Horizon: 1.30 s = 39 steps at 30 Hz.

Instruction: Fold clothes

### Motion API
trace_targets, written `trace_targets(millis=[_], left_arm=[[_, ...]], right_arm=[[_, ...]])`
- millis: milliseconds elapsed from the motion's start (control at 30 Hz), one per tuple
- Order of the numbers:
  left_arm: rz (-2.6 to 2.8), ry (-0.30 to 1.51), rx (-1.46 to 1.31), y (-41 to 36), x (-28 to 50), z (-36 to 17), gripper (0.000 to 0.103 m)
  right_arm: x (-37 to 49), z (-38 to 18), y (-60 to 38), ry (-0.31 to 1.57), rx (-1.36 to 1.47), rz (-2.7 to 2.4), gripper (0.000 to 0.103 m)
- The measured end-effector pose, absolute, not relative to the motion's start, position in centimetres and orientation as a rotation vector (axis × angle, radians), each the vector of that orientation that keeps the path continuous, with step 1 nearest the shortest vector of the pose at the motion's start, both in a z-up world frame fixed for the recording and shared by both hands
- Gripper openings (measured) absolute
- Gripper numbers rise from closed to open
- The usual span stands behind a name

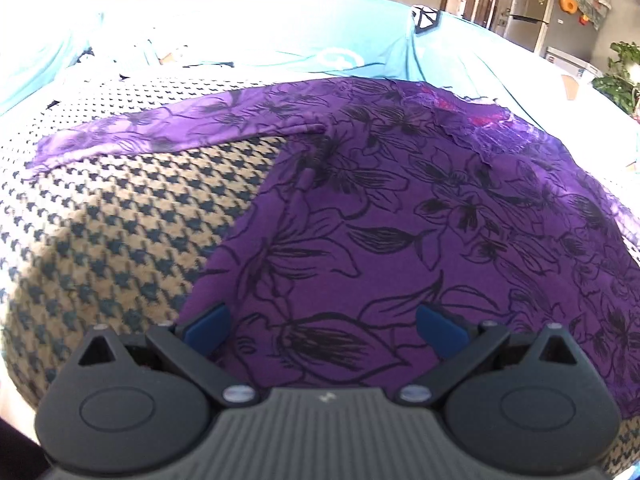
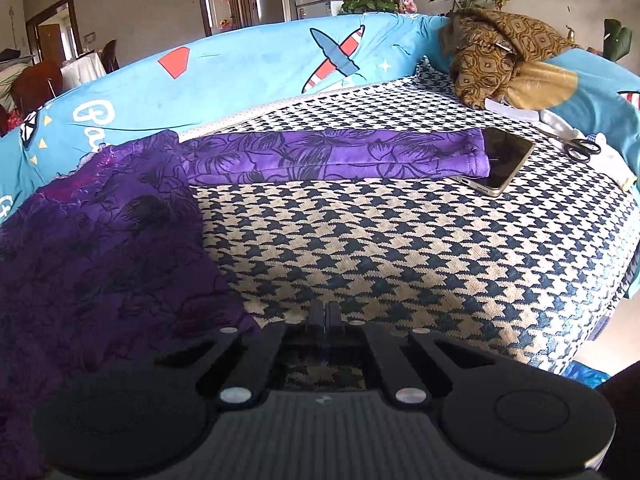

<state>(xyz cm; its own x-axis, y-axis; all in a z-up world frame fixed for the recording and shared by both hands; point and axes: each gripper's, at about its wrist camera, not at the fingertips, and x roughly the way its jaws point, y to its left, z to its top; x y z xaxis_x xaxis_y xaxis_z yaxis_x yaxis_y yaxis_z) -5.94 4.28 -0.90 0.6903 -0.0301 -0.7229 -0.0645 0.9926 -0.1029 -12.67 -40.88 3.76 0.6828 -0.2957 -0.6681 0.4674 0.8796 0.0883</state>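
From the left wrist we see one purple flowered garment (image 1: pixel 400 208) spread flat on the houndstooth cover (image 1: pixel 120 240), its body running away from us toward the blue sheet (image 1: pixel 280 40), one sleeve reaching left. Our left gripper (image 1: pixel 320 330) hangs over its near hem, fingers wide apart, holding nothing.

From the right wrist, the garment (image 2: pixel 100 248) lies at left, its other sleeve stretching right to one phone (image 2: pixel 506 158). One pair of scissors (image 2: pixel 576 146) sits beyond. Our right gripper (image 2: pixel 326 316) is pressed closed over bare cover, empty.
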Motion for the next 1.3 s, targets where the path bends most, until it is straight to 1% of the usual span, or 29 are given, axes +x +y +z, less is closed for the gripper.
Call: trace_targets(millis=[67, 133, 200, 233, 300, 333, 400, 567, 600, 767, 800, 833, 867, 900, 933, 1000, 1067, 1100, 1233, 1300], left_arm=[[0.031, 0.809, -0.134, 4.6, -6.2, -0.9, 0.103], [0.038, 0.812, -0.157, 5.0, -6.2, -0.9, 0.103], [0.049, 0.814, -0.172, 5.3, -6.2, -0.8, 0.103], [0.053, 0.815, -0.179, 5.4, -6.2, -0.8, 0.103], [0.053, 0.813, -0.194, 5.5, -6.2, -0.8, 0.103], [0.053, 0.812, -0.196, 5.5, -6.3, -0.7, 0.103], [0.053, 0.811, -0.193, 5.4, -6.3, -0.7, 0.103], [0.053, 0.81, -0.186, 5.2, -6.4, -0.7, 0.103], [0.054, 0.81, -0.187, 5.2, -6.4, -0.7, 0.103], [0.055, 0.811, -0.185, 5.2, -6.4, -0.7, 0.103], [0.056, 0.811, -0.184, 5.2, -6.5, -0.7, 0.103], [0.056, 0.811, -0.184, 5.2, -6.5, -0.7, 0.103], [0.056, 0.811, -0.183, 5.1, -6.5, -0.7, 0.103], [0.056, 0.811, -0.183, 5.1, -6.5, -0.7, 0.103], [0.056, 0.81, -0.182, 5.1, -6.5, -0.7, 0.103], [0.056, 0.809, -0.182, 5.1, -6.5, -0.7, 0.103], [0.058, 0.808, -0.181, 5.1, -6.6, -0.8, 0.103], [0.06, 0.807, -0.181, 5.1, -6.5, -0.7, 0.103], [0.083, 0.808, -0.182, 5.5, -6.5, -0.7, 0.103], [0.1, 0.814, -0.184, 5.8, -6.5, -0.8, 0.103]], right_arm=[[-13.1, 3.7, -40.9, 0.706, 0.291, -0.416, 0.002], [-13.6, 3.6, -41.0, 0.71, 0.35, -0.385, 0.006], [-14.1, 3.5, -41.1, 0.715, 0.382, -0.378, 0.019], [-14.4, 3.5, -41.2, 0.711, 0.398, -0.381, 0.021], [-15.0, 3.5, -41.4, 0.704, 0.415, -0.379, 0.032], [-15.3, 3.6, -41.4, 0.701, 0.422, -0.378, 0.034], [-15.7, 3.5, -41.5, 0.698, 0.438, -0.374, 0.043], [-15.9, 3.1, -41.3, 0.713, 0.484, -0.352, 0.055], [-15.9, 2.9, -41.1, 0.722, 0.485, -0.347, 0.056], [-15.2, 2.4, -39.9, 0.745, 0.425, -0.327, 0.056], [-15.2, 2.3, -39.6, 0.745, 0.414, -0.322, 0.053], [-15.1, 2.3, -39.4, 0.745, 0.403, -0.318, 0.049], [-15.1, 2.3, -39.1, 0.746, 0.387, -0.312, 0.039], [-15.0, 2.2, -38.9, 0.745, 0.373, -0.301, 0.035], [-15.0, 2.2, -38.7, 0.745, 0.359, -0.289, 0.024], [-14.9, 2.2, -38.3, 0.738, 0.334, -0.285, 0.015], [-15.1, 2.4, -37.9, 0.724, 0.309, -0.293, 0.01], [-15.3, 2.7, -37.7, 0.709, 0.287, -0.314, 0.006], [-16.6, 4.2, -37.1, 0.641, 0.195, -0.417, 0.005], [-17.0, 4.3, -37.1, 0.654, 0.183, -0.433, 0.004]])
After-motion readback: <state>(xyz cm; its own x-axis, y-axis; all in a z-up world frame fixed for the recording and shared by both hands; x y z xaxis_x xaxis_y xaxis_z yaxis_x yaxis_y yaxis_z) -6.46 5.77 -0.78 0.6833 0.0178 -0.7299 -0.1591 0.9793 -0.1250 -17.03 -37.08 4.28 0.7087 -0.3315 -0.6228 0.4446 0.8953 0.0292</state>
